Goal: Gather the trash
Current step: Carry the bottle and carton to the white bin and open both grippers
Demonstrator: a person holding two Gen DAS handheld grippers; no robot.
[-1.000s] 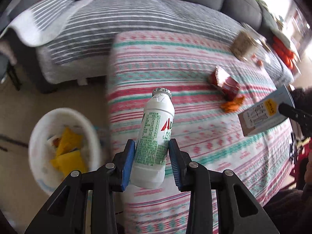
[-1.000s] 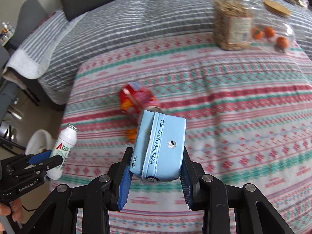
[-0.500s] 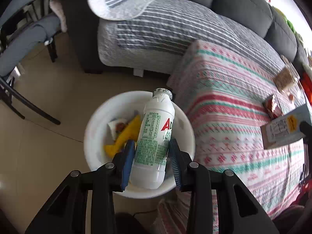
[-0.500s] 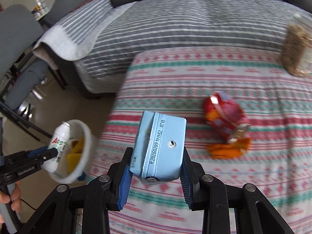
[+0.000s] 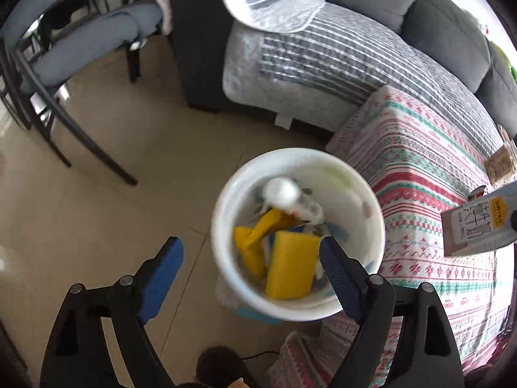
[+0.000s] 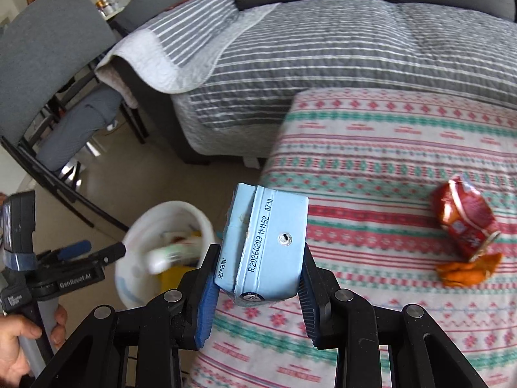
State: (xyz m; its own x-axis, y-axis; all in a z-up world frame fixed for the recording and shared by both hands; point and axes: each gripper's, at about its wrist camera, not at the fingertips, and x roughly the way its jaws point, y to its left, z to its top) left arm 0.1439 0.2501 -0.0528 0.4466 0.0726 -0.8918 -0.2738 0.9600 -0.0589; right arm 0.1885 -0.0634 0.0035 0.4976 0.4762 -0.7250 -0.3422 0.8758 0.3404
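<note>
Bottle (image 5: 284,194) lands in white bin (image 5: 226,200); left gripper (image 5: 248,258) spread, empty.
Right gripper (image 6: 258,286) pinches blue carton (image 6: 266,242); crushed can (image 6: 465,220) and orange peel (image 6: 468,270) remain on table.

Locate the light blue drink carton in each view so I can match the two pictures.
Left wrist view: the light blue drink carton sits at the far right edge, above the patterned tablecloth.
Right wrist view: it is at centre, clamped between the right gripper's blue fingers.
Shared landmark: the round white trash bin on the floor beside the table.
</note>
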